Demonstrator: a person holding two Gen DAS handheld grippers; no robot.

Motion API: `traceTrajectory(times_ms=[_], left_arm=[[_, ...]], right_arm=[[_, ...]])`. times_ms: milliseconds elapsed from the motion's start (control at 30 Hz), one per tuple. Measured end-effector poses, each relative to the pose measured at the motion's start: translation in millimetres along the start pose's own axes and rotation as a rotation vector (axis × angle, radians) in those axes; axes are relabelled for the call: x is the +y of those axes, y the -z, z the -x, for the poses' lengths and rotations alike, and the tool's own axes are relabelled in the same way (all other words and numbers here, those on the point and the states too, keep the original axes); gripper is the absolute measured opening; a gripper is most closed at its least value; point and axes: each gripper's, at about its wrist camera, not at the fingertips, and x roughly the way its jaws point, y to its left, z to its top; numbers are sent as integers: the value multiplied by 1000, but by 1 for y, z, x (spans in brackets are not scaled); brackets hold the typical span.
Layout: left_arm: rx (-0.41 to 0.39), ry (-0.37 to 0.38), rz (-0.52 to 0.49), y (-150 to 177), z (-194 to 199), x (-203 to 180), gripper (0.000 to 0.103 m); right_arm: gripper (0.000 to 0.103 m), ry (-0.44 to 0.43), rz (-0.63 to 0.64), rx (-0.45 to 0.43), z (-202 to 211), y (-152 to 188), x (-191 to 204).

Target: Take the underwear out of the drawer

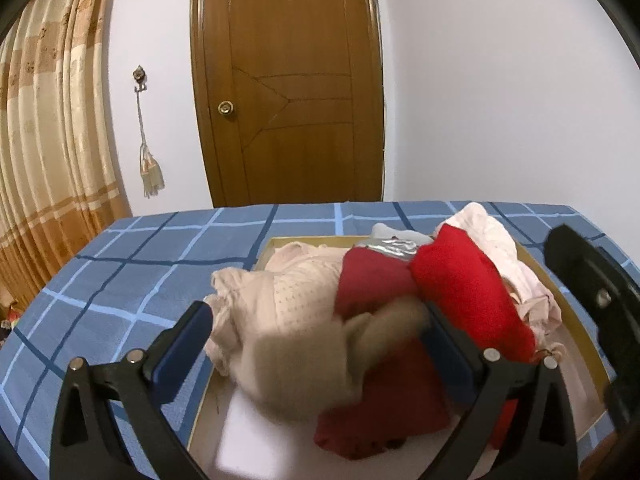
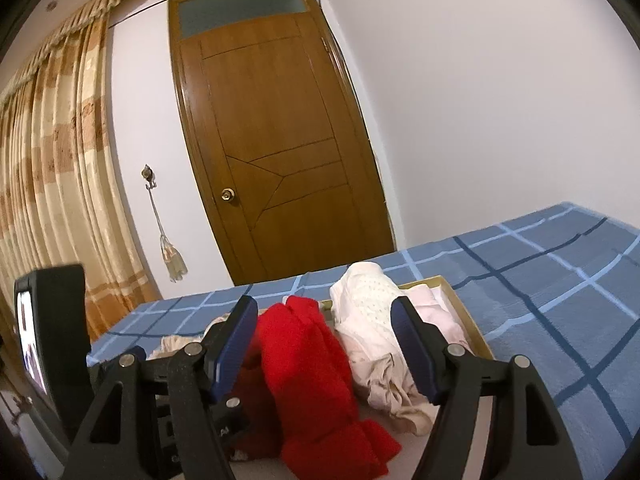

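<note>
The drawer (image 1: 304,240) is a shallow tan-rimmed box that lies on a blue plaid bed cover (image 1: 120,280). It holds a heap of underwear: a bright red piece (image 1: 460,288), a darker red piece (image 1: 380,400), a pale pink dotted piece (image 1: 296,280) and a silver-grey piece (image 1: 390,248). My left gripper (image 1: 318,316) stands wide open over the heap. A blurred beige piece (image 1: 304,360) hangs loose between its fingers. My right gripper (image 2: 324,316) is open above the bright red piece (image 2: 308,360) and the pale pink dotted piece (image 2: 368,304), its pads clear of both.
A brown wooden door (image 1: 288,100) stands shut behind the bed. A striped beige curtain (image 1: 48,140) hangs at the left, with a tassel (image 1: 152,176) on a wall hook. The bed cover (image 2: 560,300) stretches away to the right of the drawer (image 2: 468,320).
</note>
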Motion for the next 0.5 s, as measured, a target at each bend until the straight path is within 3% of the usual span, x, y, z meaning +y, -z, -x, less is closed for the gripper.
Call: traceTrajectory(times_ms=[200,500], left_arm=[[-31,-40,13,8,15,4,102],[-36,-61,30,20,35,14,102]], right_arm=[[71,50,15,-60,26,2,-1],[71,88,-116,-13,33,5,-27]])
